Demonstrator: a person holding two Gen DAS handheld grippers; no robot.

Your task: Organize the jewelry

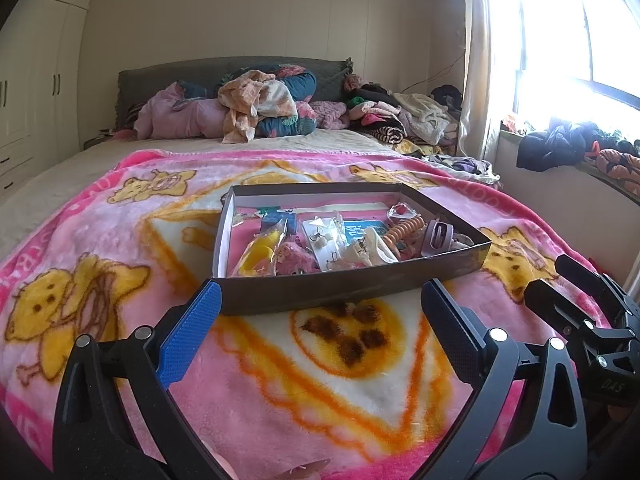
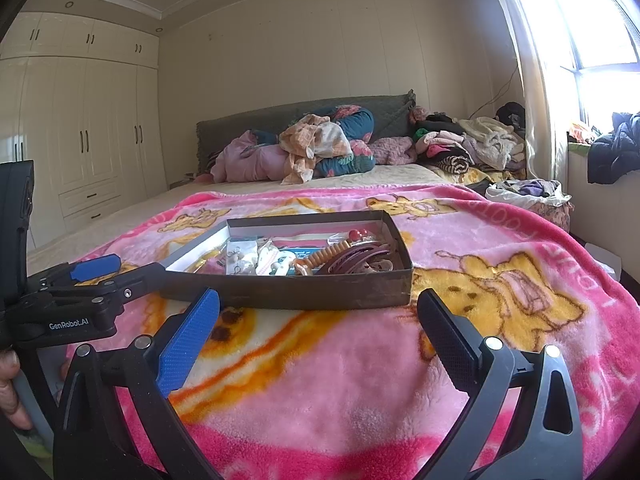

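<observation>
A shallow dark cardboard box (image 1: 352, 286) lies on the pink blanket, holding several hair accessories and earring cards: a yellow packet (image 1: 258, 250), a white earring card (image 1: 324, 242), an orange spiral tie (image 1: 404, 230), a mauve claw clip (image 1: 438, 236). My left gripper (image 1: 320, 304) is open and empty just in front of the box's near wall. My right gripper (image 2: 318, 310) is open and empty in front of the box (image 2: 288, 292). The right gripper also shows at the right edge of the left wrist view (image 1: 576, 292), and the left gripper shows at the left of the right wrist view (image 2: 132, 266).
The pink cartoon blanket (image 1: 120, 248) covers the bed's foot. Pillows and piled clothes (image 1: 256, 108) lie at the headboard. A wardrobe (image 2: 92, 140) stands left; a window sill with clothes (image 1: 568, 148) is right.
</observation>
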